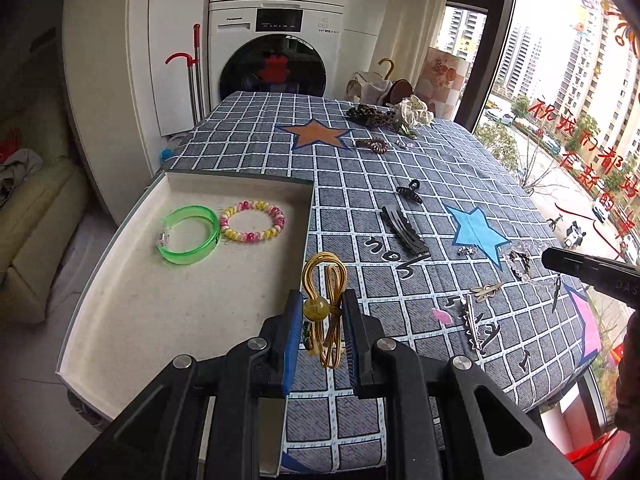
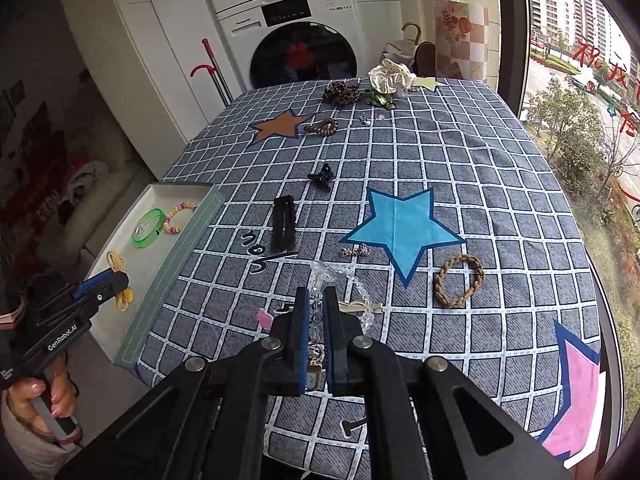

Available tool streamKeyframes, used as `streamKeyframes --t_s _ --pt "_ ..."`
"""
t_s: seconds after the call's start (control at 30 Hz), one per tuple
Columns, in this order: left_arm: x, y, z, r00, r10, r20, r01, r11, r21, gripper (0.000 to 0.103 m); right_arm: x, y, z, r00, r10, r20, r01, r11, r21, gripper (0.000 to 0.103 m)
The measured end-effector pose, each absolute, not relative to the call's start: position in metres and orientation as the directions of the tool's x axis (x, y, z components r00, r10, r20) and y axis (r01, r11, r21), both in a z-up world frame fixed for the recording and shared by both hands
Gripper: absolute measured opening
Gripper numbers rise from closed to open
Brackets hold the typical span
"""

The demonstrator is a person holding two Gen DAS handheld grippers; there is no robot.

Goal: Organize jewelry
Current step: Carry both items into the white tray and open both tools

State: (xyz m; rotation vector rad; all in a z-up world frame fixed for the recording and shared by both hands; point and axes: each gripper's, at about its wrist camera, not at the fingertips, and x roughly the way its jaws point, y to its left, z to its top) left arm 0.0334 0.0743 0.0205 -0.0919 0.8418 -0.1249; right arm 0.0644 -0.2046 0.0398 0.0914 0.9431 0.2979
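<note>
Both tongs grip: left (image 1: 322,338) gold cord (image 1: 325,280), right (image 2: 316,336) clear beads (image 2: 320,280); washer (image 1: 276,28) reads Panasonic

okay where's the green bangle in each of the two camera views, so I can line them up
Left wrist view: the green bangle lies left of centre, inside the white tray, beside the pink and yellow bead bracelet.
Right wrist view: the green bangle sits small at the left edge, in the same tray.
Shared landmark: the blue star on the tablecloth.
</note>
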Motion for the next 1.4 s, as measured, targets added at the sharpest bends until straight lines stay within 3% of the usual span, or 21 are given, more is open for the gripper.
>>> streamKeyframes --t_s 0.33,0.6,0.93,1.4 --pt "0.036 0.147 0.015 0.664 -0.045 -0.746 -0.053 0.993 -0.107 0.027 0.095 -0.093 0.062 0.489 0.446 -0.750 -0.410 0.876 0.254 0.007" --pt "0.047 0.178 -0.007 0.625 -0.006 -0.781 -0.100 0.991 -0.088 0.027 0.104 -0.005 0.047 0.349 0.559 -0.752 -0.544 0.774 0.323 0.007" --pt "0.078 0.193 -0.039 0.538 0.014 -0.843 -0.129 0.989 -0.066 0.027 0.141 0.039 -0.016 0.114 0.639 -0.761 -0.497 0.700 0.513 0.007" --pt "0.124 0.192 -0.058 0.483 0.111 -0.868 -0.160 0.986 0.038 0.027 0.179 0.057 -0.046 0.276 0.414 -0.867 -0.539 0.814 0.217 0.007"
